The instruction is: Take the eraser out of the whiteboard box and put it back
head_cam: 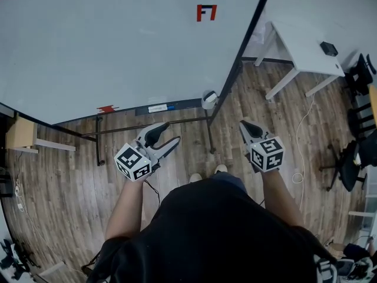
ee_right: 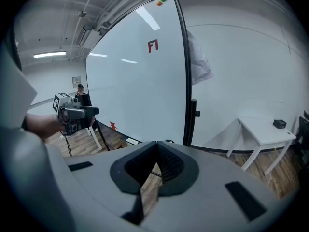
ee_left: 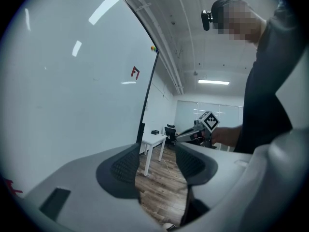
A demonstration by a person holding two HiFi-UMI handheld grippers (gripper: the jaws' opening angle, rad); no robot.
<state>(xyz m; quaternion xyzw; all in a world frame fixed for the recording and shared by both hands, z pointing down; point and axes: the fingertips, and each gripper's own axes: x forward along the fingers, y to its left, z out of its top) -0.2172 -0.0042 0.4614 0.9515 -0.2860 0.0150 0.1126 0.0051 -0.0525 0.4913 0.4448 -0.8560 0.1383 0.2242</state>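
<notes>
The whiteboard [head_cam: 118, 46] stands in front of me with a red mark [head_cam: 206, 12] high on it. A small white box [head_cam: 209, 99] hangs at the right end of its bottom ledge; I cannot see what is inside, and no eraser shows. A white and blue strip [head_cam: 158, 107] and a red piece [head_cam: 107, 108] lie along the ledge. My left gripper [head_cam: 172, 132] is open and empty, held low in front of the ledge. My right gripper [head_cam: 243, 124] is shut on nothing, right of the board's stand. Each gripper, left [ee_right: 72, 111] and right [ee_left: 193, 132], shows in the other's view.
The board's black stand [head_cam: 209, 128] and crossbar run between the grippers over the wooden floor. A white table [head_cam: 300, 46] with a small black object [head_cam: 328, 48] stands at the right. Black chairs [head_cam: 359, 75] are at the far right, a wooden stool [head_cam: 23, 133] at the left.
</notes>
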